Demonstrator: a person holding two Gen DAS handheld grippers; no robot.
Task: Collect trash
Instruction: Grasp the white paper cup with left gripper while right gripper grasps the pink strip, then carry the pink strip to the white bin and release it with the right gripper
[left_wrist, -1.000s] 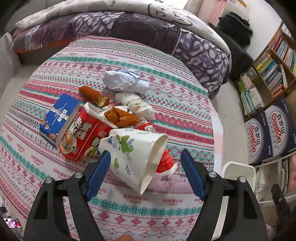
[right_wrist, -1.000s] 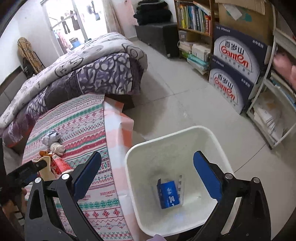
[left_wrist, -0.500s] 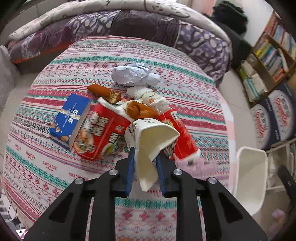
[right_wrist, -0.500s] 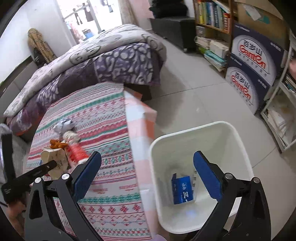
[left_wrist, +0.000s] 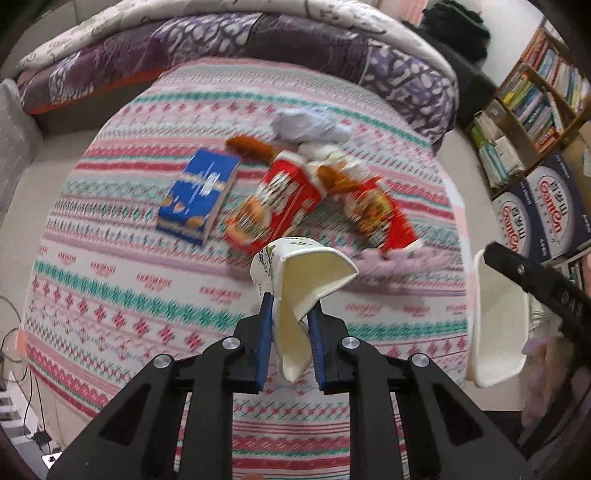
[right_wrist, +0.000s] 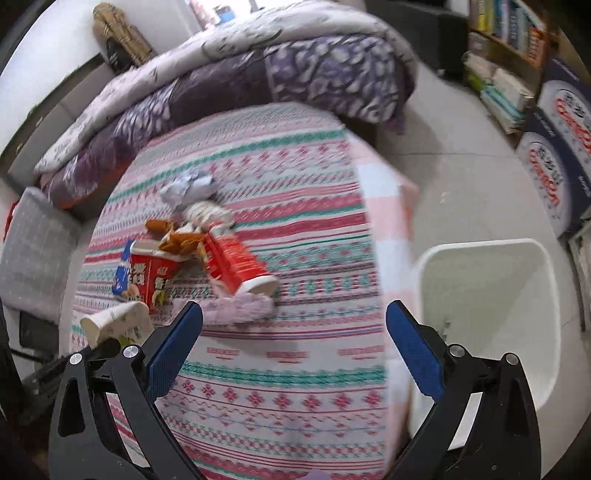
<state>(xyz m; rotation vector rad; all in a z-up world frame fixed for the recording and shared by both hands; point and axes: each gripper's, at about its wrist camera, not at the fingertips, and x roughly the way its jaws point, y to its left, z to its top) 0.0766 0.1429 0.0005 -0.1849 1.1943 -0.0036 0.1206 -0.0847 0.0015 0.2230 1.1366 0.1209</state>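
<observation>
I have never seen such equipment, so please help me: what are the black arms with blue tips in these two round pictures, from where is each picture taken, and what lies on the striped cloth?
There is no robot. A person holds a two-finger tool in each hand, and each tool carries a wide-angle camera looking along its fingers, so each picture is round.

The left camera shows the left gripper shut on a crushed white paper cup with a leaf print.

The right camera shows the right gripper open and empty, beside a white plastic bin on the floor.

On the red, green and white patterned cloth lie a blue snack box, a red snack box, a red packet, brown wrappers and crumpled white paper.
</observation>
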